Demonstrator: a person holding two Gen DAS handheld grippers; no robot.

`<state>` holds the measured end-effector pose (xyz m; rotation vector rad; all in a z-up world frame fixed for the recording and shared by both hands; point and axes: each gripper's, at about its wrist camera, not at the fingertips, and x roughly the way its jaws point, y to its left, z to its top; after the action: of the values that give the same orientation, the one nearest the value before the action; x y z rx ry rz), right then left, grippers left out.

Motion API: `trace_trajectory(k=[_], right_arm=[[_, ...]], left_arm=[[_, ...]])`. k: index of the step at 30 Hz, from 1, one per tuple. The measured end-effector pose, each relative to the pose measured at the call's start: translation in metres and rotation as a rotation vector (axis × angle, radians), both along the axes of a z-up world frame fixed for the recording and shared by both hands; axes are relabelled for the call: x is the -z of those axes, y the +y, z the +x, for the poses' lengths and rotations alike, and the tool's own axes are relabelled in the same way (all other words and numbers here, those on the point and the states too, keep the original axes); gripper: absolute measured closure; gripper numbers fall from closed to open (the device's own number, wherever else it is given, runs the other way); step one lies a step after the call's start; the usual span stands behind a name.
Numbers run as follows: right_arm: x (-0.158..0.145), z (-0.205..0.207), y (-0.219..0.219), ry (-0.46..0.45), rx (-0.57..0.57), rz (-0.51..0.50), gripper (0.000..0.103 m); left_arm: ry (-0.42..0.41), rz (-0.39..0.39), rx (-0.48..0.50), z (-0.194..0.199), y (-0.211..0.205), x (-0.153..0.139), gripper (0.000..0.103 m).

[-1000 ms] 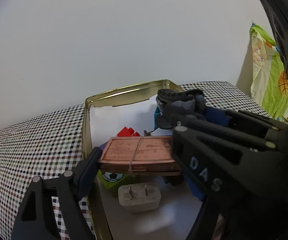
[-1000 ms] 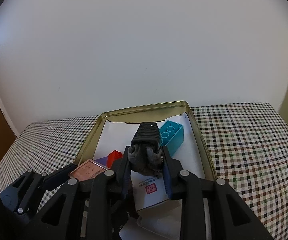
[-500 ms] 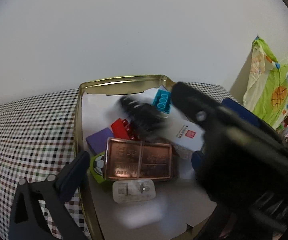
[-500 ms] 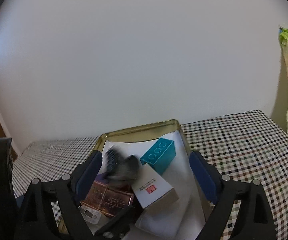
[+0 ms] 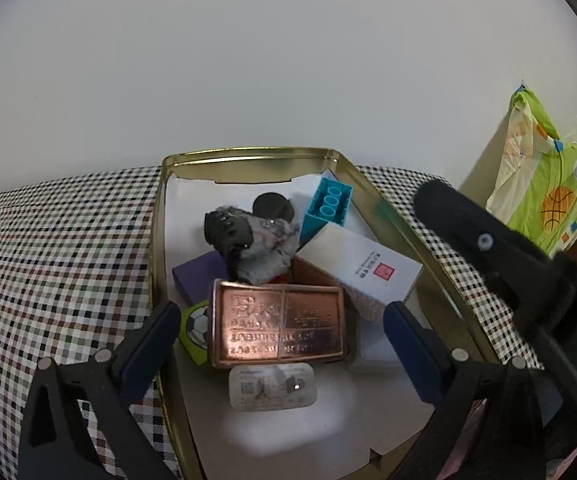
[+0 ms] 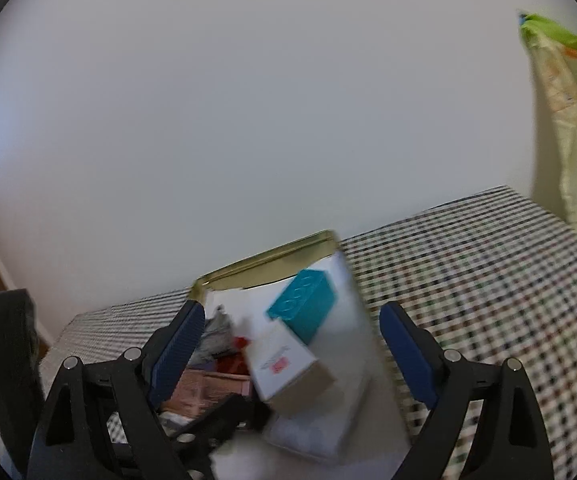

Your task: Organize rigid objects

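Both tools are hanging over the gold tin on the checkered tabletop, and both have just been opening up. The left tool is spread wide with nothing pinched; the copper box lies flat in the tin right between its tips, pads not touching it. The right tool is wide too and empty. The grey-black bundle sits loose in the tin just beyond the copper box, next to the teal brick and the white box.
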<state>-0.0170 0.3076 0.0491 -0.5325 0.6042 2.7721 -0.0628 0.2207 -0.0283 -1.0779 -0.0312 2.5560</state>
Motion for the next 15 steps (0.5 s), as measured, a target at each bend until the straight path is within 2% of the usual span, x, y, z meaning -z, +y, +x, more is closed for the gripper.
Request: trace_trajectory(k=[8,12,14,15], right_arm=[[0.0068,-0.0034,0.0063,-0.039,0.050,0.004,0.012],[0.0050,-0.0062,0.0007,-0.087,0.087,0.075,0.012],[0.0049,-0.0062,-0.0003,-0.099,0.095,0.097,0.012],[0.0026,-0.0037,0.0010,-0.090,0.090,0.096,0.012]], left_arm=[[0.008,-0.010,0.007,0.0004,0.0003,-0.0004,0.000],[0.018,-0.036,0.017,0.0005,0.0063,-0.0008,0.001],[0.034,-0.074,0.030,0.0021,0.0088,-0.0006,0.006],[0.052,-0.106,0.026,0.0033,0.0091,-0.0003,0.014]])
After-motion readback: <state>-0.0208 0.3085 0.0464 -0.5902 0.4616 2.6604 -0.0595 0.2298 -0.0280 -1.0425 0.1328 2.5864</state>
